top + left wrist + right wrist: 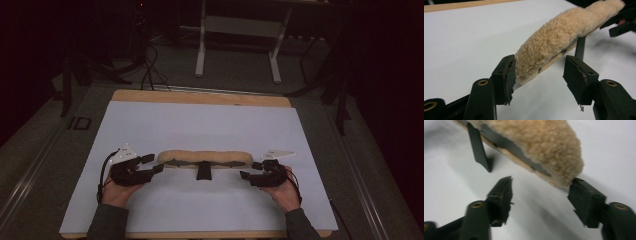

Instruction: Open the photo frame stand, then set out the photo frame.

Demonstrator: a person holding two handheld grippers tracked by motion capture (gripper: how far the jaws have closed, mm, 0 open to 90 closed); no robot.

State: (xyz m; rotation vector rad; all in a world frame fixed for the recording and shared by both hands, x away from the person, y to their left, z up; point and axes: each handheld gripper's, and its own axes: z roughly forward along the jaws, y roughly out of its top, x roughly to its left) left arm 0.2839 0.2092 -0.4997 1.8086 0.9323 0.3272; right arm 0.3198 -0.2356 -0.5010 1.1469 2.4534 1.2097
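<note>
A dim room surrounds a wooden table (pixel 200 97) covered by a pale sheet (pixel 200 130); a white desk frame (pixel 239 30) stands behind it. From the high view I see a long tan fleece pad (pixel 205 158) lying crosswise near the front of the sheet, propped on a short black stand (pixel 204 171). My left gripper (pixel 154 164) sits at its left end and my right gripper (pixel 250 170) at its right end, each held in a hand. In the left gripper view, the jaws stand apart around the pad's (pixel 554 42) near end; one pad looks to brush the fleece, the other is clear, so nothing is clamped. The fleece is curly and thick, fixed on a thin flat backing. In the right gripper view, the jaws are also apart, the fleece end (pixel 536 147) resting by one jaw tip, the other well clear. I judge this the approach to a two-handed grasp; next, both jaws need to close evenly on the ends before any lift.
</note>
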